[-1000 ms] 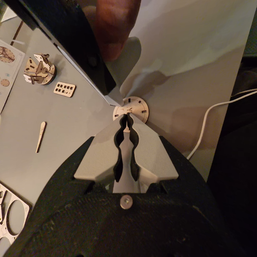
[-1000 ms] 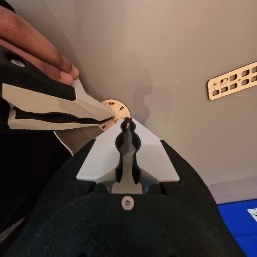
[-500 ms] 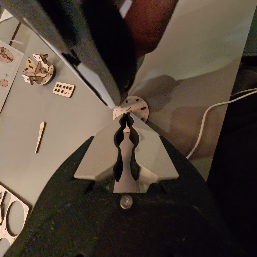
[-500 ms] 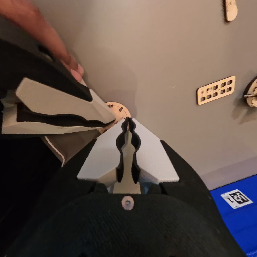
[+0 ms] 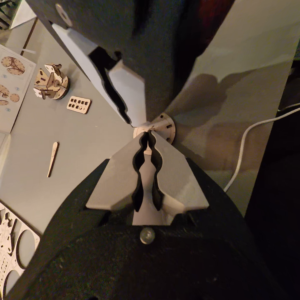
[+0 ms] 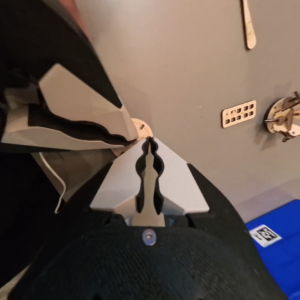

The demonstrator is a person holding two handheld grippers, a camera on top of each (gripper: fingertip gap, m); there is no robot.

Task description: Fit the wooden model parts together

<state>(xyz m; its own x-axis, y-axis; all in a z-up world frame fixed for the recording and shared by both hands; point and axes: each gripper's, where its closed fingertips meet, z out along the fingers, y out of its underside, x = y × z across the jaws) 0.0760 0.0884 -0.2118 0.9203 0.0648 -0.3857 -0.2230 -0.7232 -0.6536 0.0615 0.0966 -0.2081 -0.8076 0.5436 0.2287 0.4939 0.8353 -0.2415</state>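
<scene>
Two grippers meet over one round wooden disc (image 5: 168, 128) with small slots, lying flat on the grey table (image 5: 97, 146). The left gripper (image 5: 148, 132) and right gripper (image 6: 149, 142) each have their fingertips pressed together at the disc's middle; whether either pinches something tiny there cannot be told. Farther off lie a slotted rectangular wooden plate (image 5: 79, 105), a partly built wooden model (image 5: 52, 84), a thin wooden stick (image 5: 52, 159) and a white cable (image 5: 240, 154).

No writing here can be made out.
</scene>
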